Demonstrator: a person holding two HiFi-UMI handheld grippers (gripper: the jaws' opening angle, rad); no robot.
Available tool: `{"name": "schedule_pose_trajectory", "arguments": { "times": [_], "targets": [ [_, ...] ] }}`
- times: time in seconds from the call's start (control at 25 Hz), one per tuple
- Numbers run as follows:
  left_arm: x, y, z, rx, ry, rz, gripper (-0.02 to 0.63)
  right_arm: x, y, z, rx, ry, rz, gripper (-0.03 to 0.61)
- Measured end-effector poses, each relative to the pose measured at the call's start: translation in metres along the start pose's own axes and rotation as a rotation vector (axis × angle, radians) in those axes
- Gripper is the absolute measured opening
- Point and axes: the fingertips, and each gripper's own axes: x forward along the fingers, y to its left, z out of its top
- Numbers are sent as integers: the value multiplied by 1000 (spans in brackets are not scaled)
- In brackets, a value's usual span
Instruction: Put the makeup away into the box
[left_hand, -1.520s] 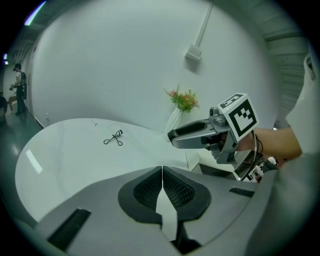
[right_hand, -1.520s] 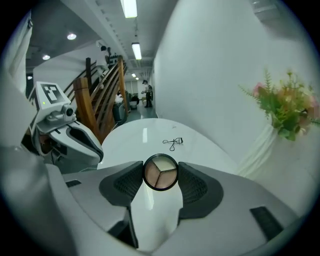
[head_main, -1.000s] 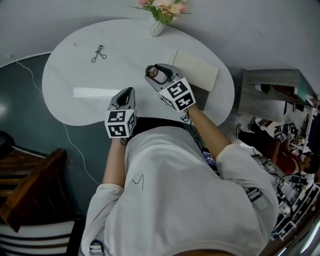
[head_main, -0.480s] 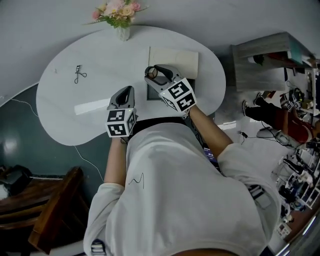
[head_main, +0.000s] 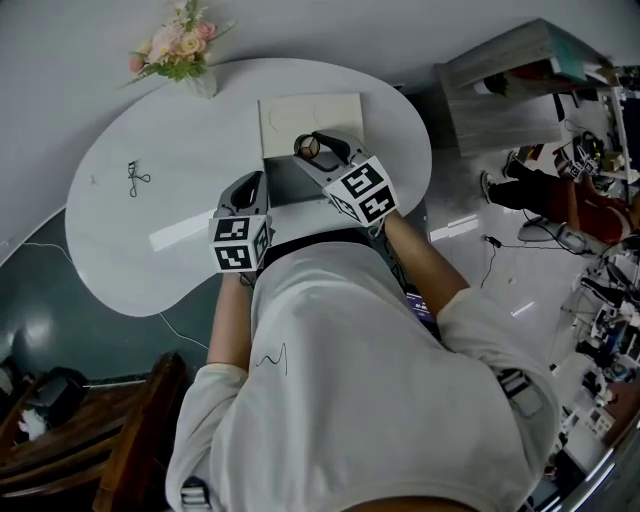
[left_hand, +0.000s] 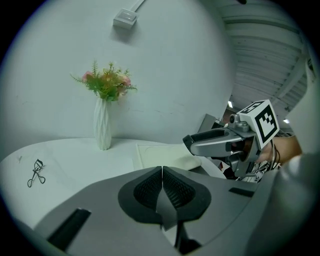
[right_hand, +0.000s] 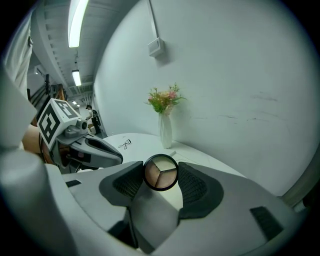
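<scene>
Round black three-shade eyeshadow compact (right_hand: 160, 173), clamped in the right gripper (head_main: 320, 148), appears directly above the open white, dark-lined box (head_main: 300, 115); the left gripper (left_hand: 162, 187), nearer the box's left edge, is closed on nothing.

The desk (head_main: 120, 250) is seen as white, smooth and faintly glossy. The shells of the left hand-held gripper (left_hand: 162, 172) and right hand-held gripper (head_main: 312, 147) are made of matt grey plastic. Their pads (left_hand: 146, 189) are black, finely ribbed and rubber-like. The eyeshadow compact (right_hand: 160, 173) is rimmed in glossy black plastic, with matt powder pans. The vase (left_hand: 103, 125) is white, ridged and ceramic-like. The eyelash curler (left_hand: 35, 172) is read as thin metal. The box (head_main: 310, 115) lid is matt cream. The shirt (head_main: 380, 380) is soft cloth. Dark wood is shown on the chair (head_main: 100, 450).
</scene>
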Motion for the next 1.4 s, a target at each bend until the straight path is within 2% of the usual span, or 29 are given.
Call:
{"name": "schedule_pose_trajectory", "arguments": {
  "times": [0.2,0.44,0.52,0.64,0.96,1.16,1.4],
  "targets": [
    [14,-19,3,65,25,-26,21,-23,-22,-13,10,9,-35,218],
    [22,-36,0,170,56,-28,21,-44,-34,-34,-44,51,-34,218],
    [24,-41,-3,184,66,-32,21,-50,-35,-41,-77,80,-31,218],
    [23,-46,-10,184,86,-33,21,-55,-37,-52,-144,122,-33,218],
    [18,-44,-26,173,133,-8,21,-53,-34,-80,-363,248,30,215],
    [14,-42,-34,145,151,24,21,-42,-25,-99,-378,310,98,215],
    [8,-37,-43,114,165,37,21,-25,-22,-125,-392,407,133,215]
  ]
}}
